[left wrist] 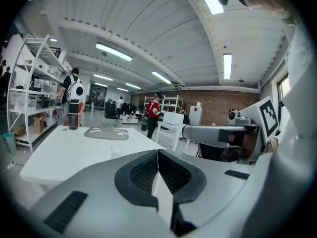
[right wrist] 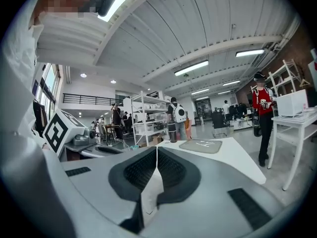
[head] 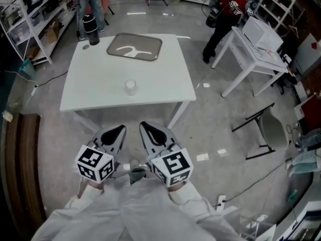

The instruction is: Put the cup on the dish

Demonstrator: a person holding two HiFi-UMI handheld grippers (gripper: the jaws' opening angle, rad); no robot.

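Note:
A small clear cup (head: 131, 87) stands on the white table (head: 165, 87), near the middle of its front half. The dish, a grey rectangular tray (head: 134, 47), lies at the table's far side. Both grippers hang side by side over the floor, short of the table's near edge and pointing at it. My left gripper (head: 114, 134) is shut with nothing in it; its view shows the cup (left wrist: 116, 151) and tray (left wrist: 106, 133) ahead. My right gripper (head: 150, 133) is shut and empty too. Its view shows the tray (right wrist: 200, 145), while the cup is hidden behind the jaws.
A black bottle (head: 91, 30) stands on the table's far left corner. A second white table (head: 256, 49) with a white box is at the right, a person in red (head: 228, 14) beside it. A folding chair (head: 266, 129) stands on the right, shelving (head: 30, 19) on the left.

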